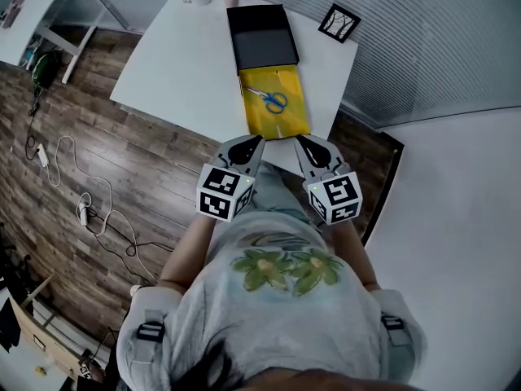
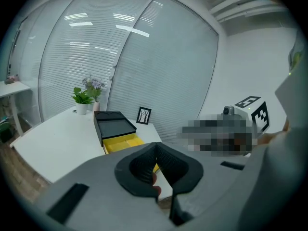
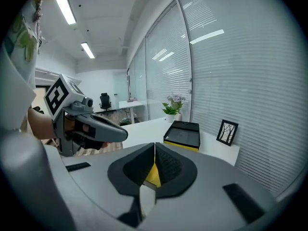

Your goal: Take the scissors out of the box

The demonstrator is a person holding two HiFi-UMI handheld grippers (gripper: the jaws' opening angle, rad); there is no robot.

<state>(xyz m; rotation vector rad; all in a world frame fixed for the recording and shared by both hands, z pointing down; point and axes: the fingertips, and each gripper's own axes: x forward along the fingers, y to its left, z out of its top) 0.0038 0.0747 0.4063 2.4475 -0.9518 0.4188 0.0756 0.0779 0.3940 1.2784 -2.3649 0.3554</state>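
The blue-handled scissors (image 1: 271, 98) lie untouched in the yellow bed of the open box (image 1: 290, 121) on the white table (image 1: 171, 63). The left gripper (image 1: 256, 141) and right gripper (image 1: 301, 140) hover at its near edge, jaws pinched together, seemingly empty. The reach hasn't begun; one must open and move in.

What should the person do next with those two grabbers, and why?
Probably open the right gripper and reach forward to the scissors, which lie in the open yellow box. Both it and the left gripper are shut, empty, and held at the near edge of the table.
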